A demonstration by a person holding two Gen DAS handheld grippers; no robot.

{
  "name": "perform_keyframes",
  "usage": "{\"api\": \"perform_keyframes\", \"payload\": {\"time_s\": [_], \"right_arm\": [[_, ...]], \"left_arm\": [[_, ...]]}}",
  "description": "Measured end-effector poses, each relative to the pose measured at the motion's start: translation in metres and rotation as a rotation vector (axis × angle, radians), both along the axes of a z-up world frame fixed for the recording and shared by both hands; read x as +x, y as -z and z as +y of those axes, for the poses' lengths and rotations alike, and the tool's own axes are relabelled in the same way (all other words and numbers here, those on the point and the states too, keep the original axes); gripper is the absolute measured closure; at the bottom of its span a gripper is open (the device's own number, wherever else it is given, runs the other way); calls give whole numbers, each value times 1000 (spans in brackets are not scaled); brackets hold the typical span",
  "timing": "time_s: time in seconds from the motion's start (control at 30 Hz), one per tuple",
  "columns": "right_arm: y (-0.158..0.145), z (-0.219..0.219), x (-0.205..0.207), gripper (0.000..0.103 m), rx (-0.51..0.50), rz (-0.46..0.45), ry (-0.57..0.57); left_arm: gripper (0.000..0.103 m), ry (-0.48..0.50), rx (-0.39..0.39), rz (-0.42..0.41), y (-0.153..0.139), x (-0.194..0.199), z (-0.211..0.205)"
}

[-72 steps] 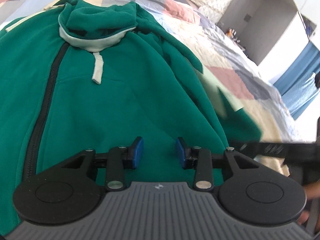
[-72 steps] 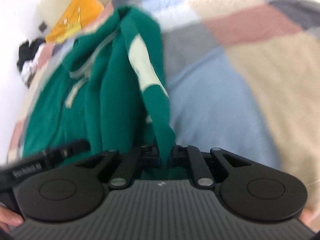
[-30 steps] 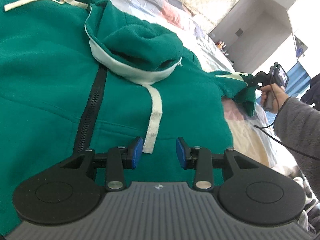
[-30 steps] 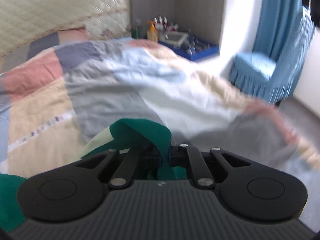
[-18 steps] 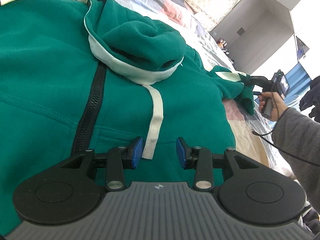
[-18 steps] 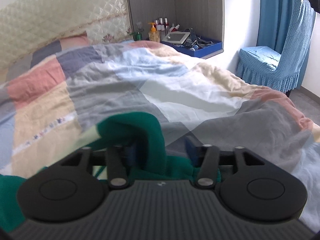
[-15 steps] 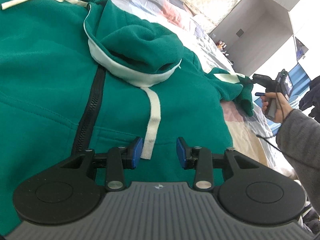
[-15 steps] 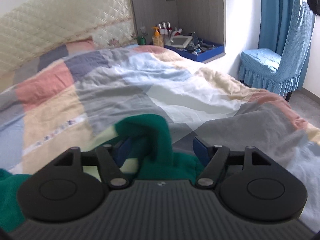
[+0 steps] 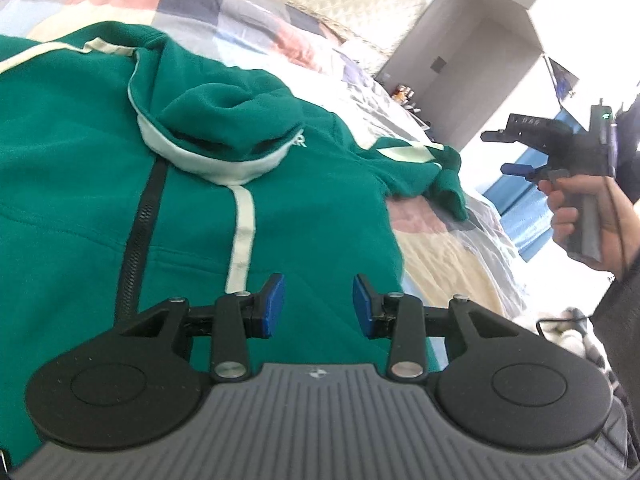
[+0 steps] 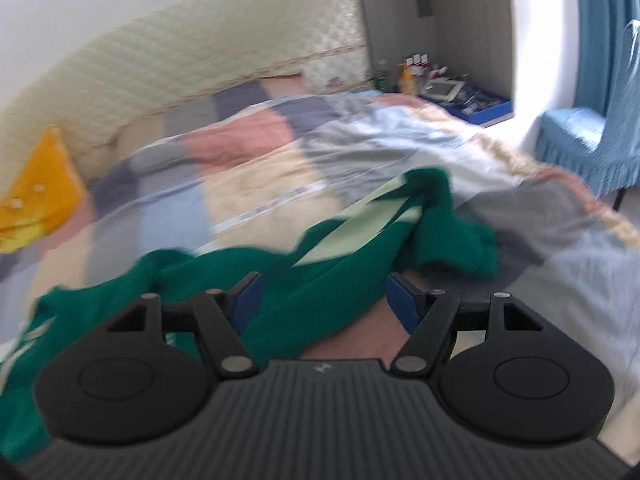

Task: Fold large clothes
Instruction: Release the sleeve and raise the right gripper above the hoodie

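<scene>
A green zip hoodie (image 9: 72, 184) lies chest-up on the bed, with a black zipper (image 9: 138, 236), a white drawstring (image 9: 242, 232) and a bunched hood (image 9: 228, 120). My left gripper (image 9: 319, 306) hovers open over the chest near the drawstring's end, nothing between its blue pads. The hoodie's sleeve (image 10: 400, 220), green with a pale stripe, lies stretched out on the quilt. My right gripper (image 10: 324, 298) stands open just behind the sleeve, its pads clear of the cloth. In the left wrist view the right gripper (image 9: 496, 152) is held up in a hand, away from the sleeve's cuff (image 9: 448, 188).
The bed carries a patchwork quilt (image 10: 248, 184) and a yellow pillow (image 10: 36, 196) by the padded headboard (image 10: 200, 52). A blue-covered chair (image 10: 588, 148) stands beyond the bed's right side. A blue tray with bottles (image 10: 452, 96) sits in the corner.
My right gripper opened, let go of the sleeve and drew back and up; the sleeve now rests on the quilt. My left gripper lifted slightly over the chest.
</scene>
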State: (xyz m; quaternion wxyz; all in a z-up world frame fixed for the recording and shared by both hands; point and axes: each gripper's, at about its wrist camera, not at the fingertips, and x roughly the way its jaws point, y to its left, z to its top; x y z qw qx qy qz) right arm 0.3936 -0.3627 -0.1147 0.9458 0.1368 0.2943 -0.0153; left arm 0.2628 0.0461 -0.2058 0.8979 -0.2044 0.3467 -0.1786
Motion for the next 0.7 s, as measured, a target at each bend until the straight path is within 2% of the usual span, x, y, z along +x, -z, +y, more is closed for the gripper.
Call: {"api": "perform_keyframes", "payload": {"time_s": [0.1,0.33,0.47,0.7], "right_arm": [[-3,22,-42,33,46,-16,-52],[12,65,-107,33,126,37,-165],[30,65,-131,33,227,47,-186],[61,36,-145,33,312,37,-144]], "left_arm": [[60,14,-27,-4,-4,-14,-4],[55,72,49,-37,-7,-44,-25],[53,131,53,-43,-7,-52,-40],[53,172,68,-38,-1,-53,-61]]}}
